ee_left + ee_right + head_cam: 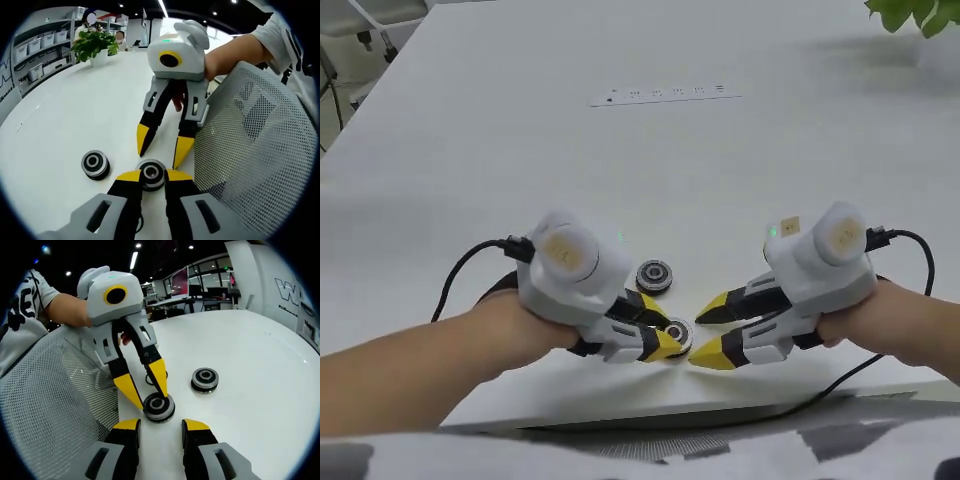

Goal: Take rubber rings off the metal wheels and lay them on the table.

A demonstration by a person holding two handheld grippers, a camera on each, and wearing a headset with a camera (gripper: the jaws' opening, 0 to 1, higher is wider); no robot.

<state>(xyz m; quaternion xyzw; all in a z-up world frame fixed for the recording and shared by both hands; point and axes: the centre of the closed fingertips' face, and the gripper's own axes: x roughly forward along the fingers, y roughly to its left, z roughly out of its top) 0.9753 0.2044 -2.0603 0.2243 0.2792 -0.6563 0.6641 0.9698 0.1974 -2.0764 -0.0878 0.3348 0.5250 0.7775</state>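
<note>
The left gripper (658, 326) pinches the nearer wheel (677, 336) between its yellow tips. The wheel lies flat, hub up, close to the front edge of the table (620, 150), and in the left gripper view both tips press against its sides. The right gripper (696, 339) faces it from the opposite side with jaws spread and nothing in them, its tips just short of the wheel. The second wheel (654, 275) lies flat just behind, apart from both grippers, with its dark band on. The step in hand looks like peeling the rubber ring (160, 417) off the held wheel. Since the left tips seem to bear on the outer band itself, the ring is probably pinned at those two spots. The right gripper would therefore do best to catch the ring on the free stretch of rim facing it. It should close on the rubber alone and roll it up over the rim rather than drag it sideways. A sideways tug so near the table's edge could twist the wheel out of the pinch and send it off the edge.
</note>
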